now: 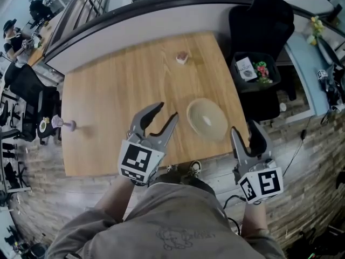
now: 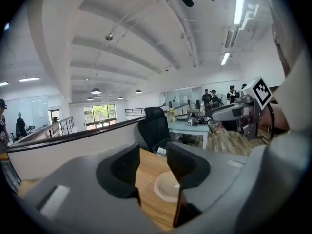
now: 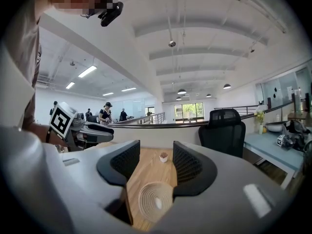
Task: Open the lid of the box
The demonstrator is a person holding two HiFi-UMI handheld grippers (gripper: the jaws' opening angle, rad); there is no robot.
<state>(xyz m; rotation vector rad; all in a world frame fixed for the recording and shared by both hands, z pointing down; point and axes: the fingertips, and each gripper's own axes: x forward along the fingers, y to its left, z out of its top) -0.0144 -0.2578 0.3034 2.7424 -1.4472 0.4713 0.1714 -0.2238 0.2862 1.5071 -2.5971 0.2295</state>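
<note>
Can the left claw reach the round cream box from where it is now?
Probably yes: the left claw, open and empty, is close beside the round cream box, with only bare table between them.

A round box (image 1: 207, 118) sat on the worktop (image 1: 118, 90) near its front right; a small cup (image 1: 182, 58) stood behind it, a chair (image 1: 260, 21) beyond the right edge.

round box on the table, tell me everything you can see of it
The round box is pale cream, plastic-looking and domed, and looks closed. In the right gripper view its top shows concentric ridges around a small central knob. It sits upright on the wooden table, near the front edge toward the right corner. Only the table touches it.
</note>
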